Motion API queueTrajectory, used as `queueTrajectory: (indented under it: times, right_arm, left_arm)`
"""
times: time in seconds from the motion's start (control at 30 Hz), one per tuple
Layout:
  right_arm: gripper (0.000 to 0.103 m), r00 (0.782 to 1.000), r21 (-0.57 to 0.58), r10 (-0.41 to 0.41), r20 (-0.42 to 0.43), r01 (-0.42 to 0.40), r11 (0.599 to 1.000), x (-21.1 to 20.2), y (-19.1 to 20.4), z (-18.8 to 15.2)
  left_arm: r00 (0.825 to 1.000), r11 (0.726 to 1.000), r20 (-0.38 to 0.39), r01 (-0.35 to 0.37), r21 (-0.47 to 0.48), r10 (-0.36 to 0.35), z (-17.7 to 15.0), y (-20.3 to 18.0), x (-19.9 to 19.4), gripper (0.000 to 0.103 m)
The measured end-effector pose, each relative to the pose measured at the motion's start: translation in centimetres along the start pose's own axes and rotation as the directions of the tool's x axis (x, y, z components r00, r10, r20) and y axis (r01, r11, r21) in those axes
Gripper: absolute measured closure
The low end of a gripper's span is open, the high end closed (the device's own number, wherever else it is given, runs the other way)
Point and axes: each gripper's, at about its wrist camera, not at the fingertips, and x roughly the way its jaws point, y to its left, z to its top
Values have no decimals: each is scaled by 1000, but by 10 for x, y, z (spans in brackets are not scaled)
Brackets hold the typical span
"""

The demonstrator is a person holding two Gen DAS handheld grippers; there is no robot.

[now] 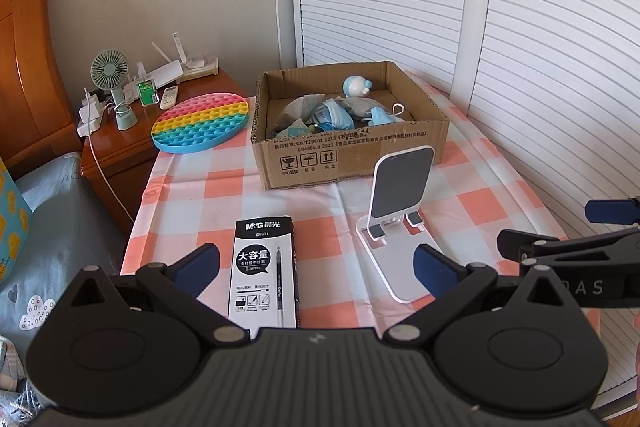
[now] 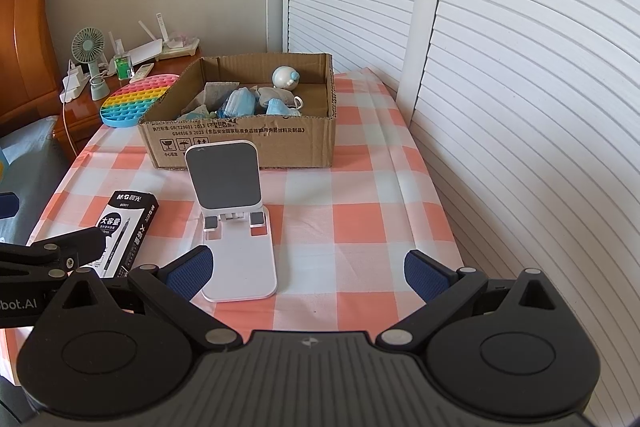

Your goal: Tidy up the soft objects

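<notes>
A cardboard box [image 1: 360, 147] [image 2: 248, 143] stands at the far side of the checked table. Inside it lie blue face masks [image 1: 332, 117] [image 2: 240, 103], grey cloth pieces [image 1: 298, 109] [image 2: 208, 95] and a small blue-and-white plush toy [image 1: 356, 85] [image 2: 285, 77]. A round rainbow pop-it mat [image 1: 202, 121] [image 2: 136, 99] lies left of the box. My left gripper [image 1: 316, 265] is open and empty above the near table edge. My right gripper [image 2: 306, 269] is open and empty, also near the front edge.
A white phone stand [image 1: 396, 211] [image 2: 232, 203] and a black-and-white pen box [image 1: 264, 271] [image 2: 124, 227] sit on the checked tablecloth [image 1: 480, 203] [image 2: 360, 211]. A wooden nightstand [image 1: 120, 143] with a fan [image 1: 110, 71] and chargers is at the left. Louvred doors [image 2: 520, 67] run along the right.
</notes>
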Motion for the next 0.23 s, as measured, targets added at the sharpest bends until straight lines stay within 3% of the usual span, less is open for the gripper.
queueTrajectory:
  times: [0.23]
  right_arm:
    - [0, 1000, 0, -1, 0, 1, 1000, 0, 1, 0]
  left_arm:
    - [1000, 1000, 0, 0, 0, 0, 0, -2, 0, 1]
